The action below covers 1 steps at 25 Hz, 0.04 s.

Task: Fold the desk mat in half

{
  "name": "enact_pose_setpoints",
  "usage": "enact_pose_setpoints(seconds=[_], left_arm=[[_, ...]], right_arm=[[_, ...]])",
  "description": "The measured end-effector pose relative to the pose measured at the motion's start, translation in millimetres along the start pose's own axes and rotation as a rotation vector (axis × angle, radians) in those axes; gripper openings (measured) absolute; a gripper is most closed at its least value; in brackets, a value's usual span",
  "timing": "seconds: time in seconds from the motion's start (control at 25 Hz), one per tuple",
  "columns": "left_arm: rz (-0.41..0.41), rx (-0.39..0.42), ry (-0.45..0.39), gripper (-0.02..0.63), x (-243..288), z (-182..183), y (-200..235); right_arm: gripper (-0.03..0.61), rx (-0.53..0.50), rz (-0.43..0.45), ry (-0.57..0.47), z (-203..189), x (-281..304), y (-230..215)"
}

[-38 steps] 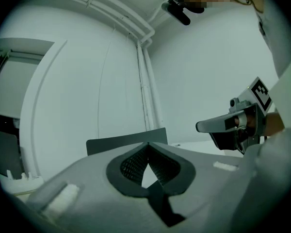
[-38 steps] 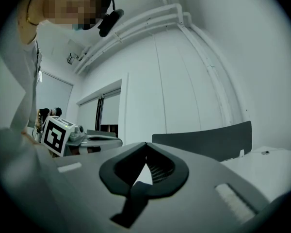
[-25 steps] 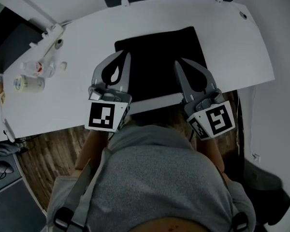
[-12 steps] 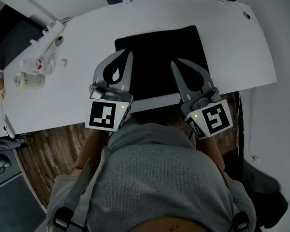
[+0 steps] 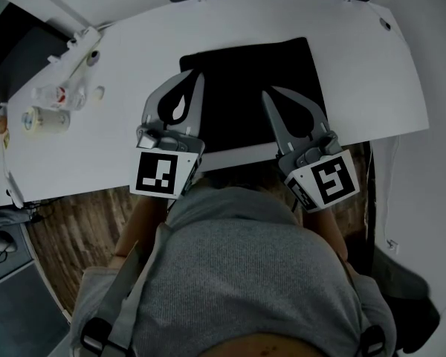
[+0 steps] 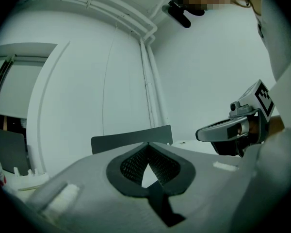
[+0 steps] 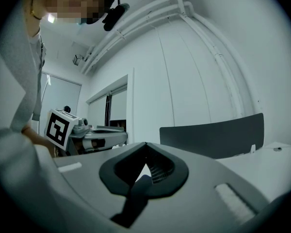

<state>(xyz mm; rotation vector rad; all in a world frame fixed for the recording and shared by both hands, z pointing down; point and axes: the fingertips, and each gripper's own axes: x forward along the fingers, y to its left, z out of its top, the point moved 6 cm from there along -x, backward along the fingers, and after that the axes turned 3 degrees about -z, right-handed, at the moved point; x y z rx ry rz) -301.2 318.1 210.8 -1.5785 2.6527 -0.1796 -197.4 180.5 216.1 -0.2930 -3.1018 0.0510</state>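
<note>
Both tools are closed and hold nothing: in each gripper view the jaw tips meet, with only the wall behind them. The left gripper [image 5: 196,80] and the right gripper [image 5: 267,95] hover side by side over the near part of the mat [image 5: 241,69], clear of it. The mat lies flat and black in the middle of the desk [image 5: 372,80]. Whether it is one layer or already doubled cannot be read from above — the scene fits both.

The risks follow from this. If it is single, closed jaws cannot take an edge, and a thin mat on a smooth top may slide away when pushed. Two grippers lifting unevenly would give a skew fold. If it is already doubled, a touch from the tips could shift the upper layer or let it spring open.

The person's head [image 5: 230,175] hides the mat's near edge (the edge closest to the tips). A roll [image 5: 44,119] and a bottle [image 5: 56,95] lie well apart at the left, and a dark panel [image 6: 131,139] stands behind the desk. None is in the way.
</note>
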Motion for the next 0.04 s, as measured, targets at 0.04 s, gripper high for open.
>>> enact_pose_setpoints(seconds=[0.04], left_arm=[[0.002,-0.002,-0.001,0.000,0.3,0.1,1.1]], right_arm=[[0.000,0.000,0.002,0.000,-0.1,0.9,0.2]])
